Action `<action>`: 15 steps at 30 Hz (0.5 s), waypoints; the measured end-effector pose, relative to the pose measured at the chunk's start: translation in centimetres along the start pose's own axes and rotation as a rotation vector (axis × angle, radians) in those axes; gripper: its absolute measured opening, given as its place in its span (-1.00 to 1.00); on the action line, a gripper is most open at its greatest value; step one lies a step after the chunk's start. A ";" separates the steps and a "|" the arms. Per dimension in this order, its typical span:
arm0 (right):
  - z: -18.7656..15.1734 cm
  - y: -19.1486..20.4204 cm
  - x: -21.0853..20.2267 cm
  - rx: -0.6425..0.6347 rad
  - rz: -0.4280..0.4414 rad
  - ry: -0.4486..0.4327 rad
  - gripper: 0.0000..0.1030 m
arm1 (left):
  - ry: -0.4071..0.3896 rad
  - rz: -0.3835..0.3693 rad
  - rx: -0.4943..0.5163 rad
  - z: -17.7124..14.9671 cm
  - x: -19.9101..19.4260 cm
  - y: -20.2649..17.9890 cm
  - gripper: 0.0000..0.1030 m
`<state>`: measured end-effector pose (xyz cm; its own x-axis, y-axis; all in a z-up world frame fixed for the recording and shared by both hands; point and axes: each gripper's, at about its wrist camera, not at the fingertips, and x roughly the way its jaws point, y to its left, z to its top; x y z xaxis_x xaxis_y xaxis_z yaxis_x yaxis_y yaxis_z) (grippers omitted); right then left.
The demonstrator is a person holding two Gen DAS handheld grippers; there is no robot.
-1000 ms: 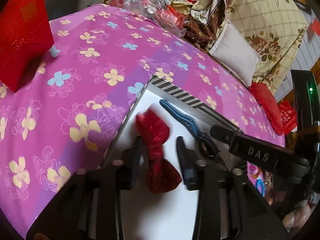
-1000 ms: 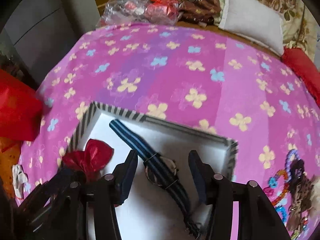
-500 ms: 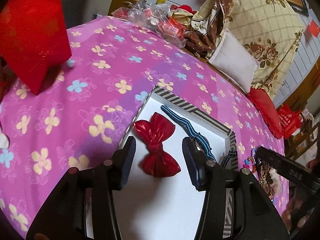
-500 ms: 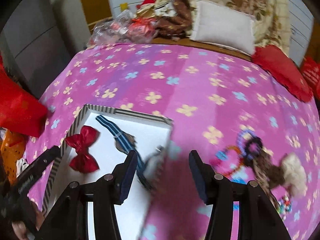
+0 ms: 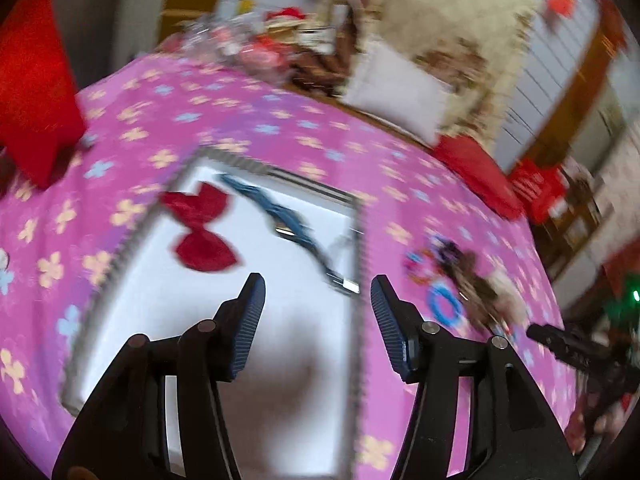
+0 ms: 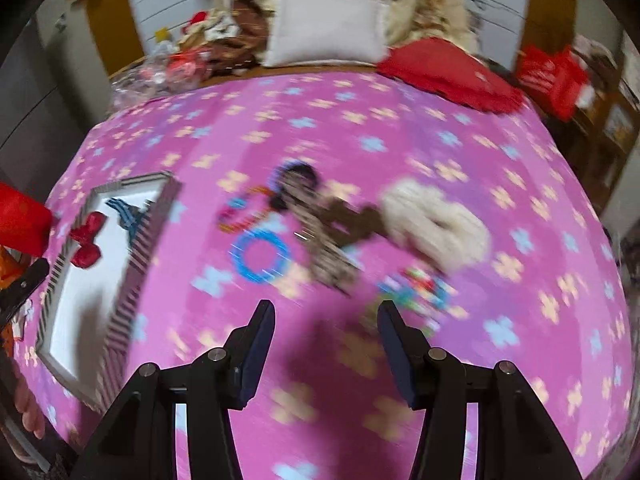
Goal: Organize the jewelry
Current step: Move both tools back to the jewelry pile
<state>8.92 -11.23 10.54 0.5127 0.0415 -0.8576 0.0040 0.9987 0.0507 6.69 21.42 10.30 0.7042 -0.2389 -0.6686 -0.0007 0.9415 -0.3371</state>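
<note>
Jewelry pile (image 6: 344,232) lies ahead of the empty, spread right gripper (image 6: 326,346) (nearer than the equally spread left gripper (image 5: 318,320)).

A box (image 5: 356,248) sits on the bedspread (image 6: 400,140), left of a loose heap of accessories (image 6: 320,232); inside it a bow (image 5: 198,228) lies left of a watch (image 5: 288,224); a pillow (image 6: 326,30) rests beyond the bedspread's far edge; a cushion (image 6: 448,72) lies to its right.
</note>
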 end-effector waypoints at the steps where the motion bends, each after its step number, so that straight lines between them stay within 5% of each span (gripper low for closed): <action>1: -0.7 -1.4 -0.4 0.009 -0.006 0.000 -0.01 | 0.004 -0.006 0.035 -0.6 -0.1 -1.5 0.07; 8: -4.9 -7.9 -1.1 0.066 -0.010 -0.005 0.00 | 0.116 -0.053 0.169 -4.4 2.3 -9.1 0.07; 15: -7.8 -10.1 0.3 0.056 0.021 -0.030 0.00 | 0.224 -0.062 0.179 -3.2 9.1 -13.7 0.07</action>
<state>2.34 -21.04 5.77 0.5387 0.0605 -0.8403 0.0408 0.9944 0.0978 10.91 5.61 6.71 0.5245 -0.3252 -0.7869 0.1767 0.9456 -0.2730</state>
